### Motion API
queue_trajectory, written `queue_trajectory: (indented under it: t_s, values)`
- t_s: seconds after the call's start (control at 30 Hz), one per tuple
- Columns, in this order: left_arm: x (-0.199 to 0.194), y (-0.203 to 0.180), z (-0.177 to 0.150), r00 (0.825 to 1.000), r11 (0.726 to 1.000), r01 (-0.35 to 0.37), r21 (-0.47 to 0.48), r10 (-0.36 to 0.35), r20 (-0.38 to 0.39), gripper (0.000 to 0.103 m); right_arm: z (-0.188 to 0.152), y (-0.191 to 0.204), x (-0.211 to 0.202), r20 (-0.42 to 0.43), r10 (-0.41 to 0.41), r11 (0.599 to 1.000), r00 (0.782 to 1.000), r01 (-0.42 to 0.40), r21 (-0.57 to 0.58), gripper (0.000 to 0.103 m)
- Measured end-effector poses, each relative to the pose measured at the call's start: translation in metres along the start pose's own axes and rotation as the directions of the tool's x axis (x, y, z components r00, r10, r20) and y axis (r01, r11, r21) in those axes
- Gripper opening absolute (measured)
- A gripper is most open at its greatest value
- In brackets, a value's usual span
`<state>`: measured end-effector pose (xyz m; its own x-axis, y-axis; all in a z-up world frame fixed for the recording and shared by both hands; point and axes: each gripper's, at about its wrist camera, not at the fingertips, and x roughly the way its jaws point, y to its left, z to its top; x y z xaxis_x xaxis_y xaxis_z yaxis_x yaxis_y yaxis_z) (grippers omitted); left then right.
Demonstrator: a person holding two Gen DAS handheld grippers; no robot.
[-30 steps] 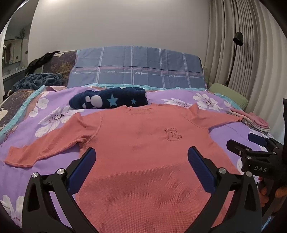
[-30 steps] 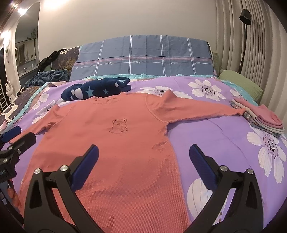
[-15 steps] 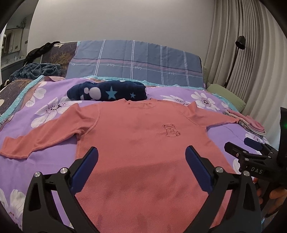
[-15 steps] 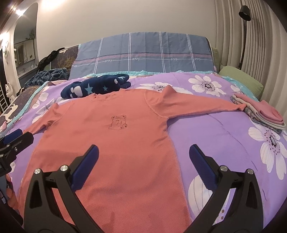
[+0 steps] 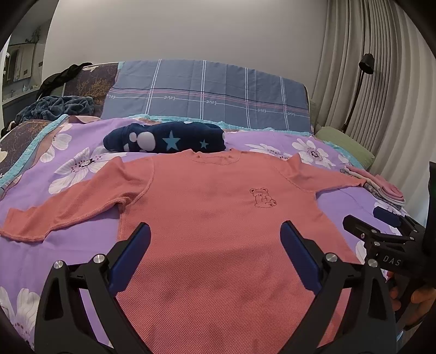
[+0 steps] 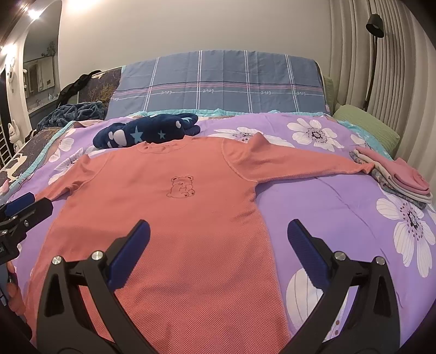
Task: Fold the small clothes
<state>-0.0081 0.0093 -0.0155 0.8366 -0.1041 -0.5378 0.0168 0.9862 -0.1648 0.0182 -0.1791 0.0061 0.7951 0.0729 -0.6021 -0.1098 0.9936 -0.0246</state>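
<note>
A coral long-sleeved shirt (image 5: pixel 218 217) with a small bear print lies flat, front up, on the purple flowered bedspread (image 5: pixel 81 239), both sleeves spread out; it also shows in the right wrist view (image 6: pixel 169 212). My left gripper (image 5: pixel 215 234) is open and empty, held above the shirt's lower part. My right gripper (image 6: pixel 218 231) is open and empty above the shirt's lower right side seam. The right gripper also shows at the right edge of the left wrist view (image 5: pixel 381 226), and the left gripper shows at the left edge of the right wrist view (image 6: pixel 24 207).
A rolled navy garment with stars (image 5: pixel 166 137) lies just beyond the shirt's collar. A stack of folded pink and grey clothes (image 6: pixel 397 177) sits at the right sleeve's end. A green pillow (image 6: pixel 365 125), a blue plaid headboard cover (image 6: pixel 218 84) and a floor lamp (image 6: pixel 373 24) are behind.
Both grippers have lifted and pulled back a little, so the shirt sits lower and more fully in view. Both stay open. The shirt has not moved.
</note>
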Motion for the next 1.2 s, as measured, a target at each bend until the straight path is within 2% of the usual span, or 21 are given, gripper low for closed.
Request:
queue_trajectory:
  t_s: [0.33, 1.2]
  values:
    - [-0.0032, -0.0029, -0.0001, 1.0, 0.999, -0.029, 0.017, 0.029, 0.001, 0.097, -0.0029, 0.0, 0.0012, -0.01, 0.009, 1.0, 1.0, -0.009, -0.006, 0.101]
    - [-0.0026, 0.0017, -0.0029, 0.999, 0.999, -0.042, 0.015, 0.042, -0.006, 0.097, -0.004, 0.0059, -0.0033, -0.006, 0.014, 0.999, 1.0, -0.014, -0.031, 0.101]
